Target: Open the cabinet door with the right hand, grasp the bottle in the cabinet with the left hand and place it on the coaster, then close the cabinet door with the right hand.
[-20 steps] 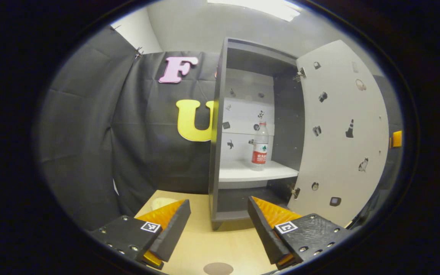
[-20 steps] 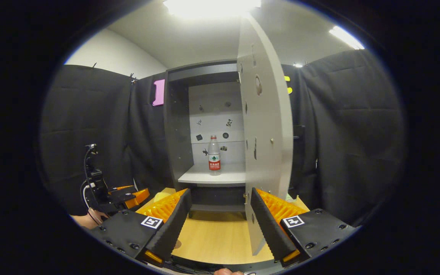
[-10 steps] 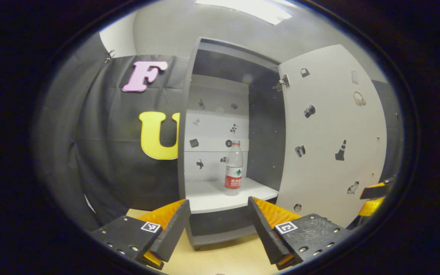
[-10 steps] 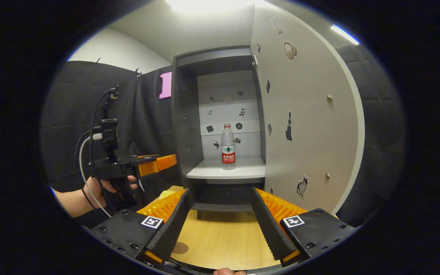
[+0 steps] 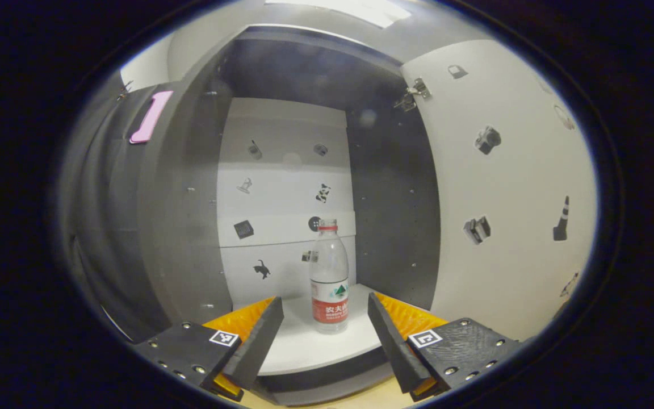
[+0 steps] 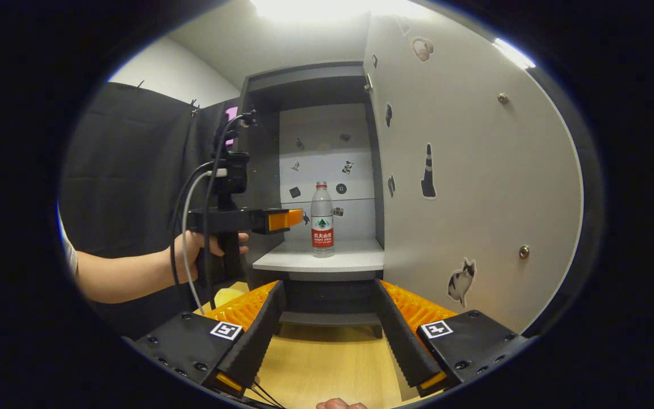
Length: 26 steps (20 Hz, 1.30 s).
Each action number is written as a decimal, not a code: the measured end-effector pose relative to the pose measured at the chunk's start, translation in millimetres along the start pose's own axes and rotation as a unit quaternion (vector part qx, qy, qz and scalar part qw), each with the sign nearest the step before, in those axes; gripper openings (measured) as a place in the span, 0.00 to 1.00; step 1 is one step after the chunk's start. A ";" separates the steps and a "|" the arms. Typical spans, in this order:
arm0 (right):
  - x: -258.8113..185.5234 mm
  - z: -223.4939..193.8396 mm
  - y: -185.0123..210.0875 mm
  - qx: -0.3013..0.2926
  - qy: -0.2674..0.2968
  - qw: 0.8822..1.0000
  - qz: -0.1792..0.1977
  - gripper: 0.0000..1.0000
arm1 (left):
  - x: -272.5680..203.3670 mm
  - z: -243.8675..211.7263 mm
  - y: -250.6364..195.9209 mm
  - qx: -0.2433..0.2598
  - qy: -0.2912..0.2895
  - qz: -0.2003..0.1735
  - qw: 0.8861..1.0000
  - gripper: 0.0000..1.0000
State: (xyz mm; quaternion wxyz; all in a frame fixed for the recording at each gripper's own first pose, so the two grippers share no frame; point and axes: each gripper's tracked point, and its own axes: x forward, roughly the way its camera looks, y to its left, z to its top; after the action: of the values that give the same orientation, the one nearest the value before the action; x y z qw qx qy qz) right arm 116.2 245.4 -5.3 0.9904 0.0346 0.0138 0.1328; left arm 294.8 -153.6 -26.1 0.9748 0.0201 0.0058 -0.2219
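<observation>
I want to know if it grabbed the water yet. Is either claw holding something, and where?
Nothing is held. The left claw is open in front of the water bottle, not touching it. The right claw is open too.

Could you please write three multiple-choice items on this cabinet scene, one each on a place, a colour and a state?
1. Where does the bottle stand?
A. on the cabinet shelf
B. on the wooden table
C. between shut fingers

2. What colour is the bottle's cap?
A. blue
B. red
C. green

3. How is the cabinet door?
A. shut
B. removed
C. swung open

Answers: 1 A, it stands upright on the white shelf, ahead of the open left gripper. 2 B, the cap shows red. 3 C, the door stands wide, its inner face showing beside the right gripper.
</observation>
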 end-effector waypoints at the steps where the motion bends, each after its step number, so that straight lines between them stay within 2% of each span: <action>1: 1.8 0.0 2.6 0.000 0.000 1.000 0.005 0.98 | 13.9 -1.9 -1.8 0.002 0.001 -0.007 1.000 0.89; 2: 5.6 -0.5 2.6 -0.005 0.000 1.000 0.007 0.98 | 26.8 -5.4 -3.6 0.003 0.004 -0.013 1.000 0.89; 3: 9.0 -1.1 2.7 -0.015 0.001 1.000 0.011 0.98 | 38.6 -8.8 -6.0 0.004 0.008 -0.019 1.000 0.96; 5: 18.7 -4.0 4.1 -0.035 0.006 0.999 0.014 0.98 | 57.4 -14.3 -4.4 0.010 0.013 -0.022 1.000 0.89; 9: 28.1 -6.5 6.5 -0.037 0.009 0.999 0.021 0.98 | 86.5 -19.9 -0.3 0.007 0.016 -0.023 1.000 0.92; 10: 29.1 -7.6 5.4 -0.040 0.011 0.999 0.019 0.99 | 92.7 -21.8 2.2 0.011 0.018 -0.022 1.000 0.96; 11: 29.2 -9.2 2.9 -0.041 0.013 0.999 0.017 0.95 | 98.0 -21.4 2.1 0.012 0.018 -0.025 0.999 0.89; 12: 30.6 -13.2 2.6 -0.040 0.018 0.999 0.017 0.95 | 103.5 -20.3 1.1 0.011 0.017 -0.027 0.999 0.92; 13: 32.0 -16.5 1.7 -0.038 0.024 0.999 0.018 0.99 | 108.1 -19.2 0.0 0.011 0.015 -0.029 0.999 0.92; 15: 35.7 -19.4 -1.1 -0.042 0.031 0.999 0.015 0.99 | 115.4 -20.8 0.8 0.011 0.016 -0.031 0.999 0.92; 16: 36.7 -19.4 -0.9 -0.043 0.032 0.998 0.015 0.99 | 120.8 -23.0 0.2 0.006 0.018 -0.034 0.999 0.89; 21: 40.0 -27.2 -1.8 -0.042 0.043 0.998 0.017 0.99 | 133.7 -26.9 1.4 -0.011 0.026 -0.039 0.999 0.92; 22: 41.1 -29.3 -2.3 -0.039 0.046 0.998 0.016 0.99 | 135.4 -28.9 1.7 -0.011 0.030 -0.040 0.999 0.89; 25: 42.6 -31.1 -4.1 -0.032 0.049 0.998 0.013 0.99 | 137.6 -27.2 -0.1 -0.001 0.031 -0.045 0.998 0.91; 26: 43.5 -32.9 -5.2 -0.032 0.051 0.998 0.012 0.99 | 135.8 -27.8 -0.7 -0.002 0.031 -0.048 0.998 0.89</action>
State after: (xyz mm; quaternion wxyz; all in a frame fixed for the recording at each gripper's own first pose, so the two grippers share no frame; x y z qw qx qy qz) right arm 158.3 254.0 -39.3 0.9874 -0.0033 0.0594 0.1468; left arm 416.9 -211.8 -56.7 0.9624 0.0248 0.0376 -0.2679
